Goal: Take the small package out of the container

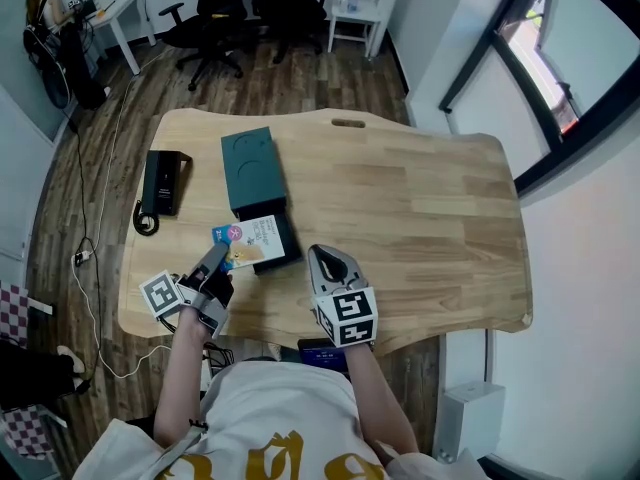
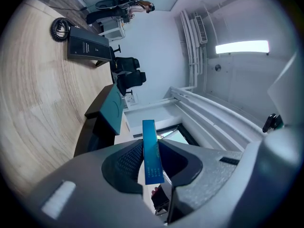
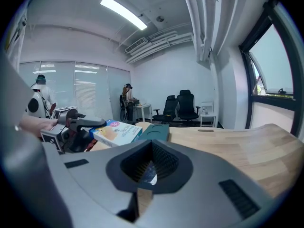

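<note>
A small blue-and-white package [image 1: 254, 240] is lifted just over the front of the dark container [image 1: 288, 246], whose teal lid [image 1: 251, 167] lies open behind it. My left gripper [image 1: 216, 258] is shut on the package's left edge. In the left gripper view the package's blue edge [image 2: 152, 151] stands clamped between the two pads, with the teal lid [image 2: 112, 109] beyond. My right gripper [image 1: 324, 260] rests to the right of the container, shut and holding nothing. The right gripper view shows its jaws together [image 3: 151, 167], and the package [image 3: 116, 132] held by the left gripper [image 3: 71, 126].
A black desk phone [image 1: 163, 182] with a coiled cord sits at the table's left. The wooden table [image 1: 420, 208] has its front edge just below both grippers. Office chairs [image 1: 235, 8] and a small white table stand beyond the far edge.
</note>
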A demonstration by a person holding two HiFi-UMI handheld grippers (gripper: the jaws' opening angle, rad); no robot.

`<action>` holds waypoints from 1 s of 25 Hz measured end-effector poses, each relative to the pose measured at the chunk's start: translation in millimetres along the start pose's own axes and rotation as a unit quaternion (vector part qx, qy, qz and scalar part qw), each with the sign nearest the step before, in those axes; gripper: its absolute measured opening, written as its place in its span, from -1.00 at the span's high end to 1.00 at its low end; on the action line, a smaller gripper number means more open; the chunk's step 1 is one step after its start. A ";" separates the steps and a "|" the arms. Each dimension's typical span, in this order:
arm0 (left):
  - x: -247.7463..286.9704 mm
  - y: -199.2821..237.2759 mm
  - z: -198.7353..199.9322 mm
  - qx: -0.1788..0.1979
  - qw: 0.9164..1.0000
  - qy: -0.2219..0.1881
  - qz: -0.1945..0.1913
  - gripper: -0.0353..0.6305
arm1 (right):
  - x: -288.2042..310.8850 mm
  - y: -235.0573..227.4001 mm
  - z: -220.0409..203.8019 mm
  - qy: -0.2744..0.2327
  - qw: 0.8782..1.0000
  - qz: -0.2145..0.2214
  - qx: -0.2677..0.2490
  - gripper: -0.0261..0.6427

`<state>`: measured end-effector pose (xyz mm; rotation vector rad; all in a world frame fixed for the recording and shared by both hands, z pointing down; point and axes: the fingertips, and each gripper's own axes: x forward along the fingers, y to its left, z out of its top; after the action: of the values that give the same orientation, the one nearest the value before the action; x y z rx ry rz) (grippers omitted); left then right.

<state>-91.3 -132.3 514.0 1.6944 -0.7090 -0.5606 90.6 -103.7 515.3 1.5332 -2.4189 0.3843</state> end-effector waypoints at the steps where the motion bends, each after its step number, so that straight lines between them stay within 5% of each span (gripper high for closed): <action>1: -0.2 -1.1 -0.8 -0.004 1.000 0.000 -0.003 0.60 | -0.3 -0.2 0.2 0.000 1.000 0.000 -0.001 0.91; 25: -3.9 -4.7 -6.4 -0.014 1.000 0.010 -0.014 0.60 | -1.6 -1.5 -2.1 0.001 1.000 -0.001 -0.001 0.91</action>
<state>-88.8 -124.4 511.0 1.6848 -0.6602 -0.5698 92.8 -102.2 516.8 1.5331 -2.4156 0.3824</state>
